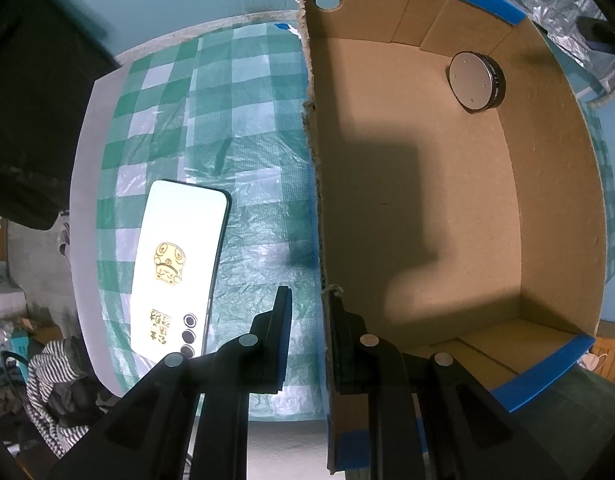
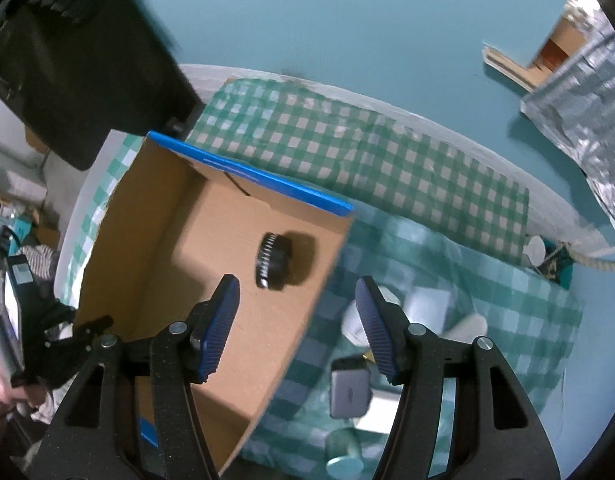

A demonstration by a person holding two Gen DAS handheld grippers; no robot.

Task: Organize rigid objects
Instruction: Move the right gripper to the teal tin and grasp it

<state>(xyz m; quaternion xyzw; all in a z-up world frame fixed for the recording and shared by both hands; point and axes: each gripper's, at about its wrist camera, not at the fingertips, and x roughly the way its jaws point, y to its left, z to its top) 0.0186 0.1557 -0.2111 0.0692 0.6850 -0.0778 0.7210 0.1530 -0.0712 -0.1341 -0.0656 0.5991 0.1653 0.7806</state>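
To the left of the left gripper (image 1: 307, 340) a phone (image 1: 179, 268) lay face down on the checked cloth (image 1: 247, 140). Its jaws pinched the cardboard box (image 1: 547, 200) wall between them. Ahead and to the right inside sat a round disc (image 1: 473, 82), probably stiff and heavy, best taken across its ribbed rim. The right gripper (image 2: 297, 328) hung wide open, empty, above the box edge, with small items (image 2: 349, 394) below it.
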